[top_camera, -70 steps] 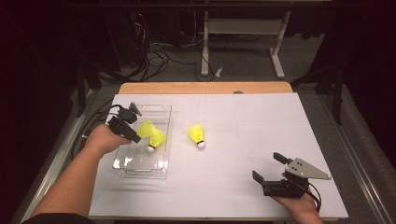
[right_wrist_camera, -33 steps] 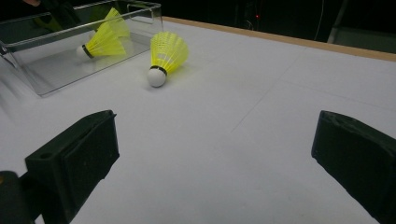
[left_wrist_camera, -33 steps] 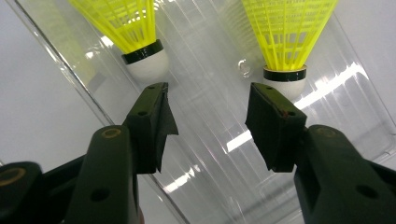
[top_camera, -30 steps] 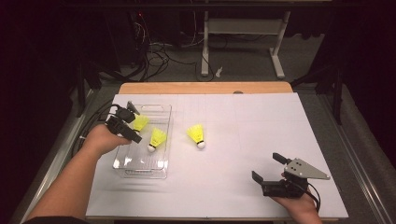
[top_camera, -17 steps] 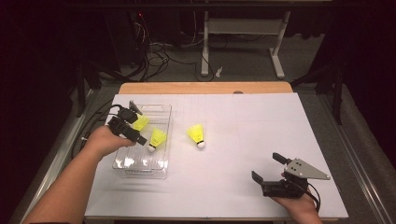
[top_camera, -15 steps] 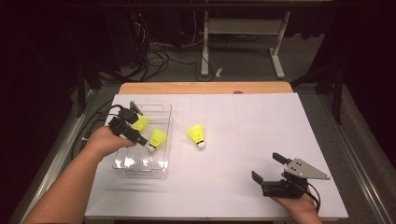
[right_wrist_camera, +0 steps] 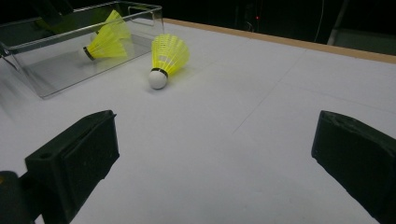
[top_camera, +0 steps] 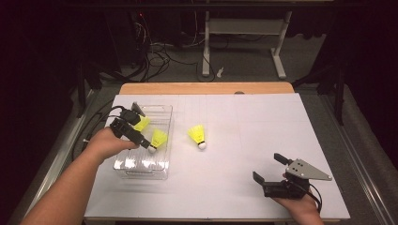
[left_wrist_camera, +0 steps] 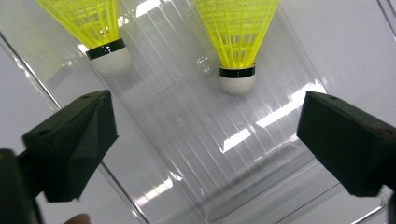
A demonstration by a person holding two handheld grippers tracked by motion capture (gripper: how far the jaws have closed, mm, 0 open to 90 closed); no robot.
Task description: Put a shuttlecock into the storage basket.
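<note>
My left gripper hangs wide open, empty, over two shuttlecocks in the clear box; my right gripper rests open, empty.

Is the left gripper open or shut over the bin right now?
Open. In the left gripper view the left gripper has its jaws set wide apart with nothing between them, above the clear bin holding two yellow shuttlecocks.

The shuttlecocks have bright yellow ribbed skirts, white rounded corks and a thin black band between. The box is clear and ridged with glints. The desk is white, edged in pale wood. Both grippers' jaws are matt black.
</note>
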